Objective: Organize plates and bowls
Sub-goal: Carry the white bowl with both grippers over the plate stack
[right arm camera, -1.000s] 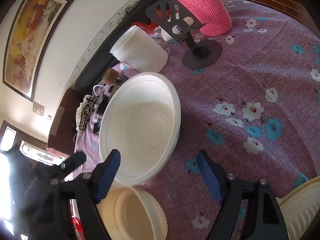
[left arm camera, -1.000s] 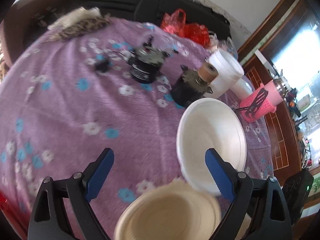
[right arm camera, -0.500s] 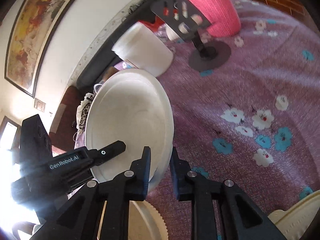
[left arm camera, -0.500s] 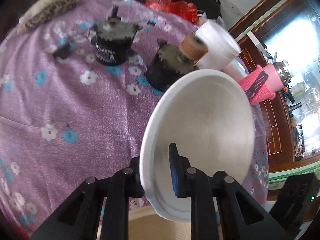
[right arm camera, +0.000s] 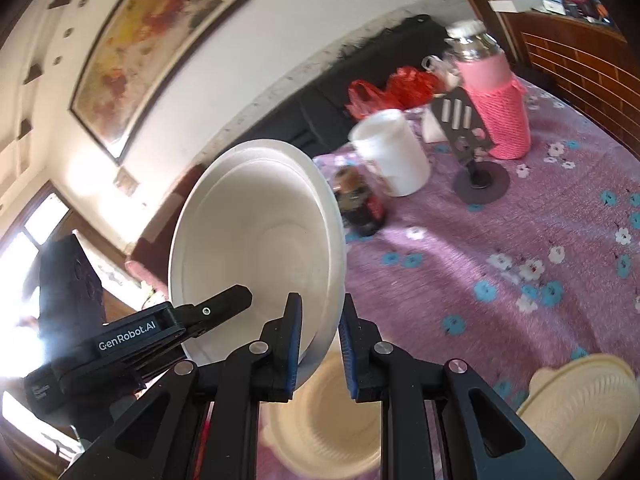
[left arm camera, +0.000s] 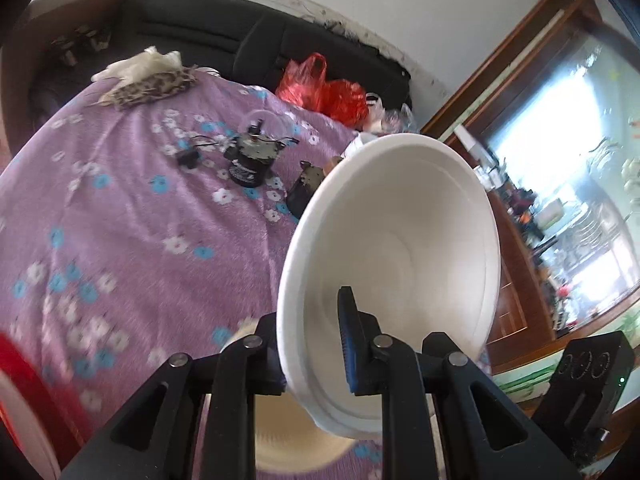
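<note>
1. My left gripper [left arm camera: 312, 344] is clamped on the rim of the white bowl [left arm camera: 400, 240]: one blue pad sits inside the bowl, the other finger is outside the wall.
2. My right gripper [right arm camera: 320, 344] pinches the same bowl [right arm camera: 256, 248] at another spot on its rim, blue pads on either side of the wall.
3. The bowl is off the table, tilted on edge, its opening turned toward both cameras.
4. In the right view my left gripper [right arm camera: 216, 312] reaches in from the left and meets the bowl's lower rim.
5. Under the white bowl a cream ribbed bowl [right arm camera: 328, 432] sits on the purple flowered cloth [right arm camera: 500, 248]; the left view shows it too [left arm camera: 288, 432], blurred.
6. A second cream ribbed bowl [right arm camera: 584, 412] lies on the cloth at the lower right edge of the right view.
7. Farther back on the cloth stand a white tub [right arm camera: 392, 152], a pink knit-covered flask [right arm camera: 500, 104], a black stand [right arm camera: 476, 152] and a dark jar [right arm camera: 360, 204].
8. The left view shows a dark can [left arm camera: 248, 160] near the middle of the cloth and a red bag [left arm camera: 324, 92] at its far edge.
9. A framed painting [right arm camera: 148, 44] hangs on the wall.
</note>
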A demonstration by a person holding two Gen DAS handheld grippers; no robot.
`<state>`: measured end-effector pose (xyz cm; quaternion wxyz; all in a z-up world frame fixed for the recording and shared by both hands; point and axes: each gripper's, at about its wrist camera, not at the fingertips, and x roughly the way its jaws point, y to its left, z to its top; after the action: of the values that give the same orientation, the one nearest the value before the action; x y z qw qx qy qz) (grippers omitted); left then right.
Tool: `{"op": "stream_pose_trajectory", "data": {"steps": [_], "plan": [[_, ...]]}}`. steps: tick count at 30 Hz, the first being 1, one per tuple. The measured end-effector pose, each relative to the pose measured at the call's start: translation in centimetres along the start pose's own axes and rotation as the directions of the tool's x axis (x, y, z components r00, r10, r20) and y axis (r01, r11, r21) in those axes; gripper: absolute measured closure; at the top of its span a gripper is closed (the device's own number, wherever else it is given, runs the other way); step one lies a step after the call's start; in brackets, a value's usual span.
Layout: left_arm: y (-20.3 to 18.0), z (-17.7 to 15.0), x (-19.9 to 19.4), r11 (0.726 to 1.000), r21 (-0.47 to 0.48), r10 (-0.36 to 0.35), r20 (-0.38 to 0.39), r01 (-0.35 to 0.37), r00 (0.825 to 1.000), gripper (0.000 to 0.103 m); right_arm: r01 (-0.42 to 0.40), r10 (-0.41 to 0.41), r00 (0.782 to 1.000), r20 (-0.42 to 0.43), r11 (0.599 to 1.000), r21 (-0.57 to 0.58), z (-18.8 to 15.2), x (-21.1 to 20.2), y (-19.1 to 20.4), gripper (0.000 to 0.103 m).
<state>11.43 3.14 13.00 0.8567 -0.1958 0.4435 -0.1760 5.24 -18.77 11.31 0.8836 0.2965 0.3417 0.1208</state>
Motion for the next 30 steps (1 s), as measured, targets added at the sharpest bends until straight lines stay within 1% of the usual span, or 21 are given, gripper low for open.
{"op": "stream_pose_trajectory", "data": {"steps": [3, 5, 9, 11, 15, 18, 19, 20, 23, 25, 27, 30], "plan": [[0.9, -1.7, -3.7, 1.000, -0.020, -0.015, 0.052, 0.016, 0.999, 0.085, -0.046, 0.046, 0.999, 0.002, 0.999, -0.028, -1.3, -1.6, 1.9, 0.083], [1.4, -2.9, -6.1, 1.000, -0.015, -0.012, 0.093, 0.014, 0.996, 0.085, -0.069, 0.069, 0.998, -0.001, 0.997, -0.047, -2.0, -2.2, 3.1, 0.084], [3.3, -5.7, -11.2, 1.000, -0.020, -0.014, 0.190, 0.019, 0.982, 0.085, -0.115, 0.113, 0.993, -0.022, 0.988, -0.107, -4.3, -3.7, 6.6, 0.084], [5.0, -7.4, -14.0, 0.999, -0.041, -0.001, 0.237, 0.011, 0.972, 0.085, -0.139, 0.134, 0.990, -0.042, 0.980, -0.142, -5.4, -3.9, 8.4, 0.084], [8.3, -9.7, -18.3, 0.994, -0.104, 0.055, 0.303, -0.024, 0.951, 0.085, -0.202, 0.185, 0.978, -0.097, 0.957, -0.209, -8.4, -3.7, 12.7, 0.084], [11.3, -11.4, -21.7, 0.983, -0.164, 0.133, 0.358, -0.078, 0.924, 0.085, -0.252, 0.217, 0.963, -0.158, 0.933, -0.255, -10.9, -2.6, 16.2, 0.084], [12.1, -11.7, -22.4, 0.980, -0.180, 0.150, 0.368, -0.088, 0.918, 0.085, -0.273, 0.228, 0.956, -0.185, 0.923, -0.273, -12.0, -2.0, 17.7, 0.084], [13.3, -12.3, -23.4, 0.972, -0.207, 0.182, 0.381, -0.109, 0.906, 0.085, -0.282, 0.231, 0.952, -0.200, 0.916, -0.284, -12.5, -1.5, 18.4, 0.084], [16.0, -13.2, -24.9, 0.951, -0.268, 0.254, 0.395, -0.154, 0.883, 0.085, -0.317, 0.237, 0.935, -0.264, 0.893, -0.319, -14.9, 0.4, 21.5, 0.084], [17.9, -13.6, -25.2, 0.936, -0.306, 0.289, 0.390, -0.173, 0.874, 0.084, -0.330, 0.229, 0.925, -0.304, 0.881, -0.339, -16.5, 1.9, 23.2, 0.084], [19.8, -14.0, -25.2, 0.922, -0.343, 0.309, 0.369, -0.181, 0.876, 0.084, -0.336, 0.218, 0.917, -0.334, 0.875, -0.349, -17.5, 3.4, 24.0, 0.084], [22.1, -14.4, -24.7, 0.907, -0.385, 0.311, 0.331, -0.174, 0.891, 0.084, -0.333, 0.193, 0.906, -0.375, 0.874, -0.354, -18.8, 5.4, 24.5, 0.084]]}}
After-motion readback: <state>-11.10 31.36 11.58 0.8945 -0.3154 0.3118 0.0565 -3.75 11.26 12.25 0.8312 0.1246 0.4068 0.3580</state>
